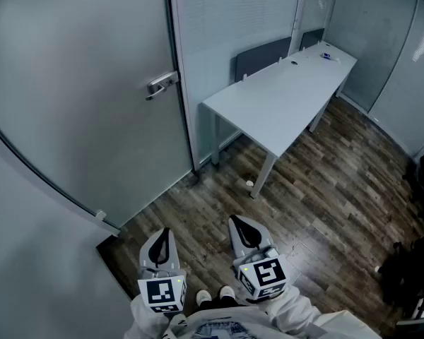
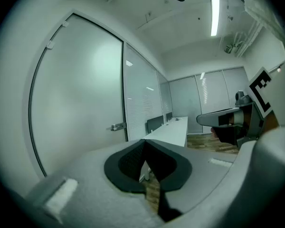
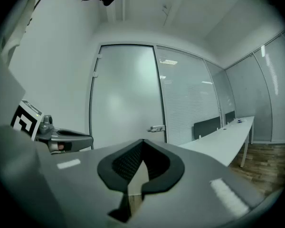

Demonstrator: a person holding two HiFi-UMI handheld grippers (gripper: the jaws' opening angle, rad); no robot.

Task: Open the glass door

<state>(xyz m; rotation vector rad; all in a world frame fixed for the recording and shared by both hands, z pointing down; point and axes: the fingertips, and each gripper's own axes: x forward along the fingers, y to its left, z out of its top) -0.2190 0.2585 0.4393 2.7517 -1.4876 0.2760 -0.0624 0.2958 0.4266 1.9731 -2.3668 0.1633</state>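
The frosted glass door (image 1: 78,97) stands closed at the left, its silver lever handle (image 1: 161,85) on its right edge. Both grippers are held low in front of me, well short of the door. My left gripper (image 1: 163,234) is shut with nothing in it, and my right gripper (image 1: 240,223) beside it is also shut and empty. In the left gripper view the door (image 2: 80,99) and handle (image 2: 117,126) lie ahead beyond the shut left gripper (image 2: 144,142). The right gripper view shows the handle (image 3: 156,128) straight ahead above the shut right gripper (image 3: 142,143).
A long white table (image 1: 283,94) stands to the right of the door against a frosted glass wall (image 1: 233,20), with dark chairs (image 1: 261,56) behind it. The floor (image 1: 318,210) is dark wood. Black equipment (image 1: 417,274) sits at the right edge.
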